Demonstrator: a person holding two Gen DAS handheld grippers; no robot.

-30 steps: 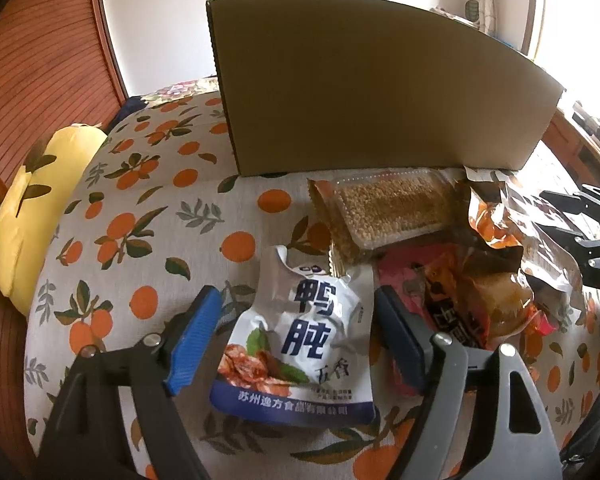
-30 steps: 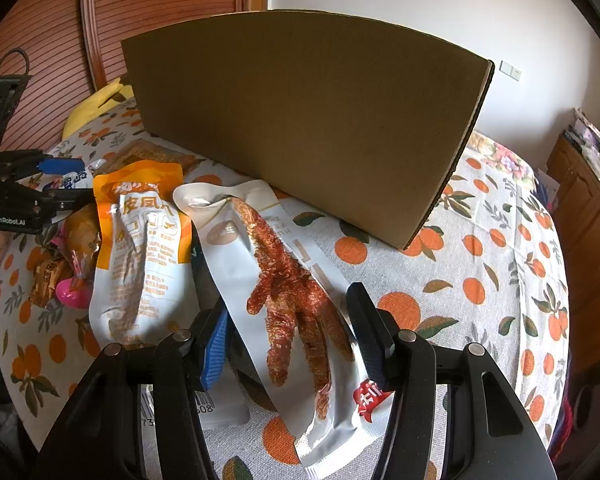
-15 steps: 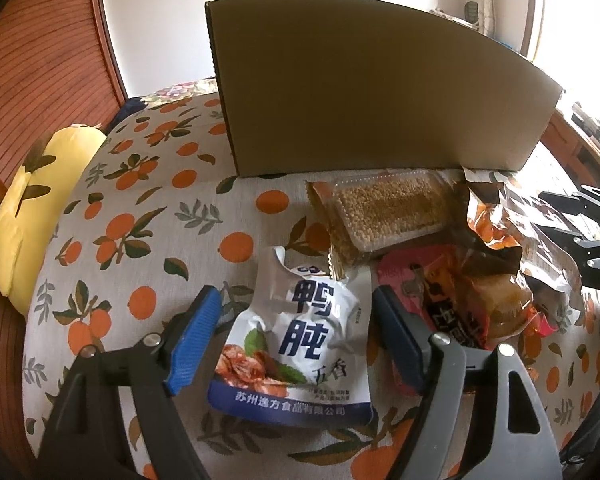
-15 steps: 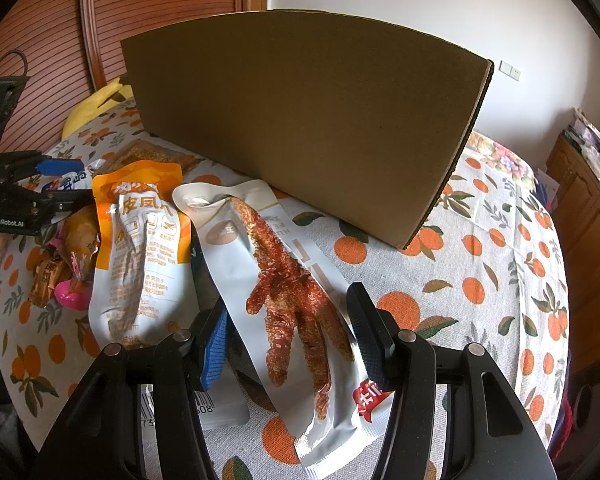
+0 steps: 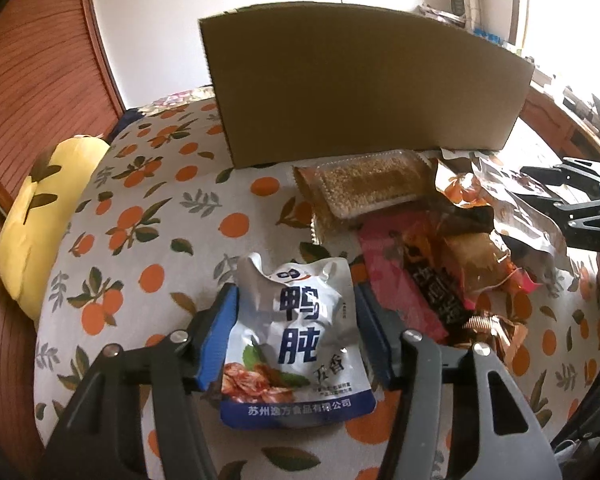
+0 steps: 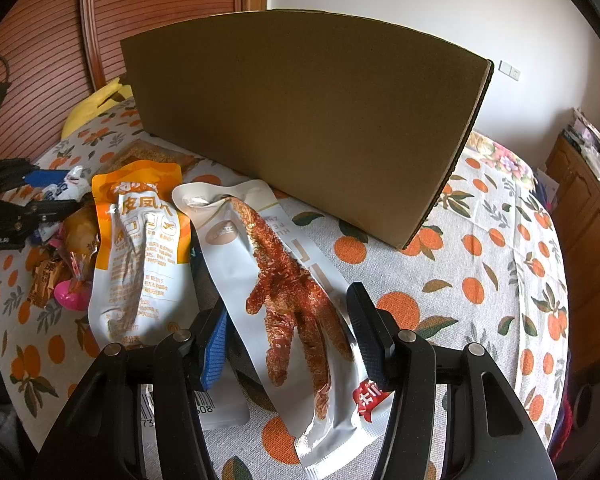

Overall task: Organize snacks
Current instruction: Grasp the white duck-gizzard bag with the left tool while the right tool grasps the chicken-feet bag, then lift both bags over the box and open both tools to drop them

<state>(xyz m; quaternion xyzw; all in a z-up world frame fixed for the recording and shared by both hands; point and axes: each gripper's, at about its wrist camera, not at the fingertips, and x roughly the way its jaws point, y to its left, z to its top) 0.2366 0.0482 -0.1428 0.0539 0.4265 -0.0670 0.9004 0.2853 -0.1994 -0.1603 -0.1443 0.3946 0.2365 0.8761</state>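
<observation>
White pouch [image 5: 300,336] upright lengthwise, left jaws closing

Setting: a home bedroom. A bed [image 5: 148,216] is wearing an orange-fruit print sheet; a yellow plush pillow [image 5: 32,220] is lying at its edge. A ribbed wooden wardrobe door [image 6: 160,24] is standing behind, a wooden dresser [image 6: 580,200] is sitting along a white wall, a wall socket [image 6: 509,69] is showing
</observation>
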